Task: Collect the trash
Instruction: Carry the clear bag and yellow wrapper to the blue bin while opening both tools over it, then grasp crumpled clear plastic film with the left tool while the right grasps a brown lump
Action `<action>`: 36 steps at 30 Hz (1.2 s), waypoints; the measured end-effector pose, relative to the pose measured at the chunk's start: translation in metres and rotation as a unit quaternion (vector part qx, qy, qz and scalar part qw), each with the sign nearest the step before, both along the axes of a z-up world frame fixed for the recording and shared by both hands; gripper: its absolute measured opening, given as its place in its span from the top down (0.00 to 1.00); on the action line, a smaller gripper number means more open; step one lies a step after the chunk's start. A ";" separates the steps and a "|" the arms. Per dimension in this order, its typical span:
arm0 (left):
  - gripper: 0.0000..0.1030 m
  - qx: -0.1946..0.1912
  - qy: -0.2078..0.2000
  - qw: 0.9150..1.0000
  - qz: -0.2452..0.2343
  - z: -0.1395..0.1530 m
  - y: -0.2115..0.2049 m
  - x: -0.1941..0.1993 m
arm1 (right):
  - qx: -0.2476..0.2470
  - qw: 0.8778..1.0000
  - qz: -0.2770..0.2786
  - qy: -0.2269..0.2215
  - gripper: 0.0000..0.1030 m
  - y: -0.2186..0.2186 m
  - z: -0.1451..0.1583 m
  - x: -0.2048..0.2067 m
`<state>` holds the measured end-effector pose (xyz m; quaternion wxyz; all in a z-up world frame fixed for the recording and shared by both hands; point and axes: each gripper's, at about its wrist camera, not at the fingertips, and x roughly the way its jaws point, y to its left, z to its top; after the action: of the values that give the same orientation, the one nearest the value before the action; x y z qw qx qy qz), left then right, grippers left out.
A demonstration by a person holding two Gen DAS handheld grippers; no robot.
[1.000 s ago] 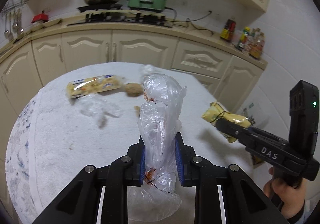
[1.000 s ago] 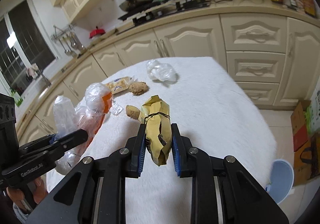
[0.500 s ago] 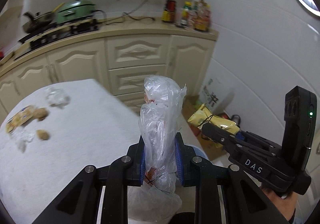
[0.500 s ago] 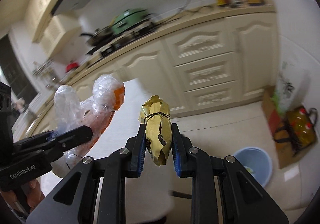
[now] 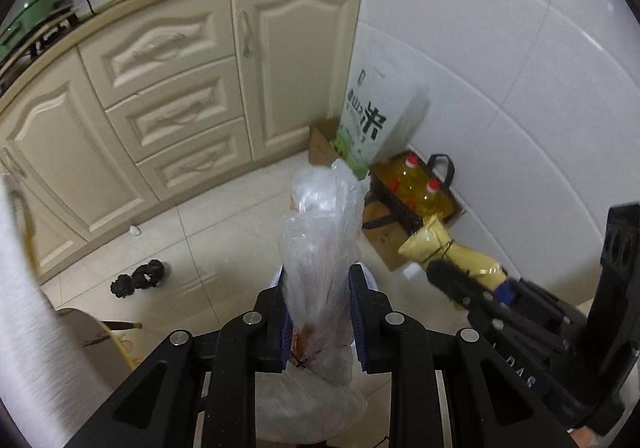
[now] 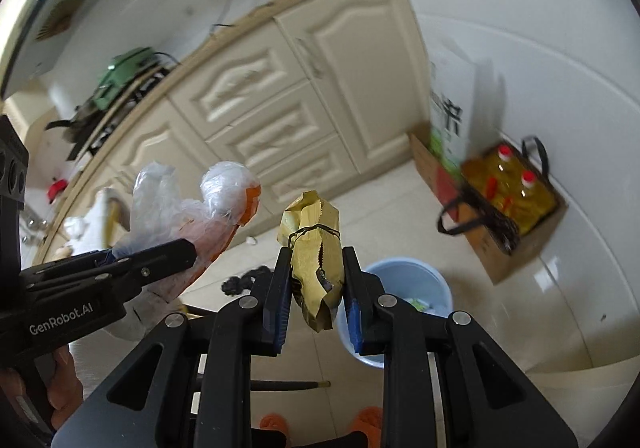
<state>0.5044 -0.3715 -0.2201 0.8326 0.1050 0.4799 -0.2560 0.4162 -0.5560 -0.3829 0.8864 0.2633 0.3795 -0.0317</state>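
Left gripper (image 5: 320,304), clamped on a crumpled clear plastic bag (image 5: 320,244) pinched upright between the blue-padded fingers (image 5: 285,312); bag rising well above the fingertips and bulging below them too, with orange and brown contents faintly visible through the film. Held in the air over the pale tiled floor (image 5: 224,232), in front of cream cabinets (image 5: 168,88).

Right gripper (image 6: 316,280), clenched on a crinkled gold foil wrapper (image 6: 314,248) bound with a thin black tie; wrapper standing upright between the pads, top poking above the fingertips, torn lower end hanging just below them. Seen from the left wrist camera as a yellow packet off to the right, near the plastic bag but apart from it.

Below and just right of the wrapper in the right wrist view, a light blue trash bin (image 6: 412,280) on the floor, open, a few scraps inside; right finger partly covering its rim. Beside the white wall, a cardboard box (image 6: 516,244) carrying bottles of yellow oil (image 6: 516,192) in a black-handled bag, with a white rice sack (image 5: 368,120) standing behind. Small black clump (image 5: 140,276) lying on the tiles, left of the plastic bag.
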 end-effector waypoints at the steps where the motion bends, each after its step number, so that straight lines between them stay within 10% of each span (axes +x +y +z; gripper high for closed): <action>1: 0.80 -0.001 0.001 1.000 0.000 -0.004 -0.007 0.007 | 0.005 1.000 -0.001 0.005 0.77 -0.005 -0.008 0.002; 6: 0.77 0.003 -0.009 1.000 -0.010 -0.018 -0.031 0.034 | 0.017 0.999 -0.005 0.030 0.77 -0.013 -0.040 0.010; 11: 0.44 0.022 -0.017 0.999 0.014 -0.037 -0.030 0.039 | 0.026 0.998 -0.004 0.050 0.77 -0.015 -0.064 0.017; 18: 0.41 0.045 -0.018 0.997 0.058 -0.038 -0.031 0.029 | 0.025 0.998 -0.004 0.052 0.74 -0.008 -0.076 0.037; 36: 0.31 -0.038 -0.089 0.992 0.081 0.080 0.076 -0.078 | -0.036 0.998 0.031 -0.032 0.42 0.068 0.059 -0.009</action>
<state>0.4268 -0.2955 -0.1396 0.8932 0.0567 0.4008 -0.1957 0.4067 -0.4882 -0.3239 0.9077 0.2202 0.3570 -0.0097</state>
